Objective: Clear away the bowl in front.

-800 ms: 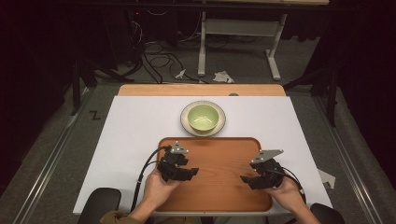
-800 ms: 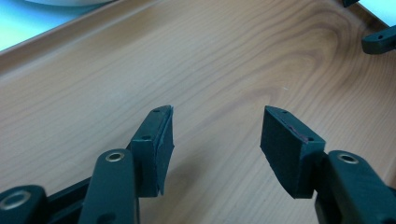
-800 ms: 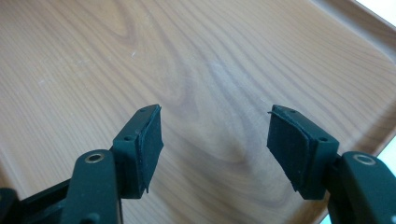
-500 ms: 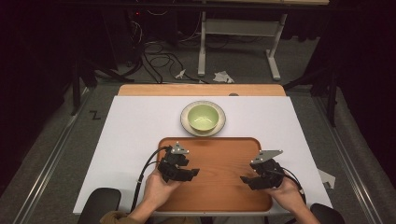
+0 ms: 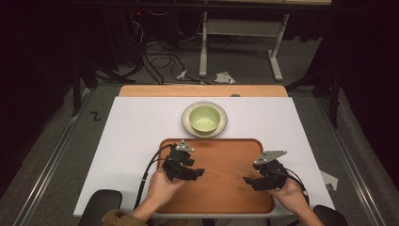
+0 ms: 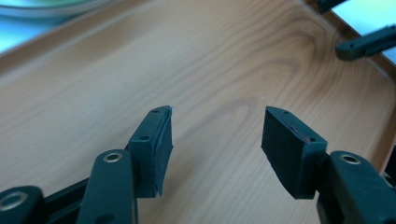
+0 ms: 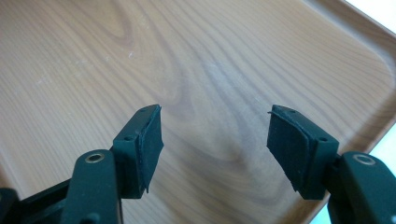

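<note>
A wooden tray [image 5: 221, 157] lies at the near middle of the white table. Just beyond its far edge a pale green bowl [image 5: 204, 117] sits on a grey plate [image 5: 188, 123]. My left gripper [image 5: 196, 173] hovers over the tray's left part, pointing right; its jaws stand open with nothing between them [image 6: 215, 135]. My right gripper [image 5: 249, 181] hovers over the tray's right part, pointing left, open and empty too [image 7: 215, 135]. In the left gripper view the other gripper's black jaw tips [image 6: 366, 43] and the plate's rim [image 6: 42, 9] show at the top.
The white table top [image 5: 136, 127] has a wooden strip [image 5: 202, 91] along its far edge. Beyond it, on the dark floor, lie cables [image 5: 160, 61], a white desk frame [image 5: 242, 37] and scraps of paper [image 5: 225, 76]. A paper scrap [image 5: 329, 179] lies right of the table.
</note>
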Tool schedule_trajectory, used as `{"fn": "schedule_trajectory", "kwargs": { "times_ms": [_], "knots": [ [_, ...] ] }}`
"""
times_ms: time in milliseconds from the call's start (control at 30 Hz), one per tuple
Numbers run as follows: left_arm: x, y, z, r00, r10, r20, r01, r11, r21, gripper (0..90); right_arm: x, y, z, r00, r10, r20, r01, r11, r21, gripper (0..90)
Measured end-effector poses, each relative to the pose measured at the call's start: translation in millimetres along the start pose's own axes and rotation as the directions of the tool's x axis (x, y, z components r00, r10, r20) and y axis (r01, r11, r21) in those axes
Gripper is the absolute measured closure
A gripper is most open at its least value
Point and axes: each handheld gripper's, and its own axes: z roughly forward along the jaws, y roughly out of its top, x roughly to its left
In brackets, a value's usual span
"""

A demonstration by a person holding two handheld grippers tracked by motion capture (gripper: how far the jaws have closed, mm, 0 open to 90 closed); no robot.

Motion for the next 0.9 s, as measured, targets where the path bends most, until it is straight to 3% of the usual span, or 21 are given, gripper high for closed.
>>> {"fn": "schedule_trajectory", "kwargs": {
  "times_ms": [233,567,900],
  "knots": [
    [10.4,16.8,0.9,0.9991,-0.004,-0.041,0.006,0.9995,0.032,46.4,0.5,0.8,-3.4,1.0,-0.002,0.001,0.002,1.0,-0.014,35.9],
    [20.2,43.2,-5.3,0.9972,-0.006,-0.075,0.006,1.0,-0.006,45.3,4.5,2.6,1.3,0.9996,-0.026,-0.012,0.026,1.0,0.001,35.8],
    [33.3,64.7,-2.9,0.9953,-0.006,-0.096,0.005,1.0,-0.004,43.1,4.4,2.7,1.5,0.9997,-0.023,-0.01,0.023,1.0,0.004,35.7]
  ]
}}
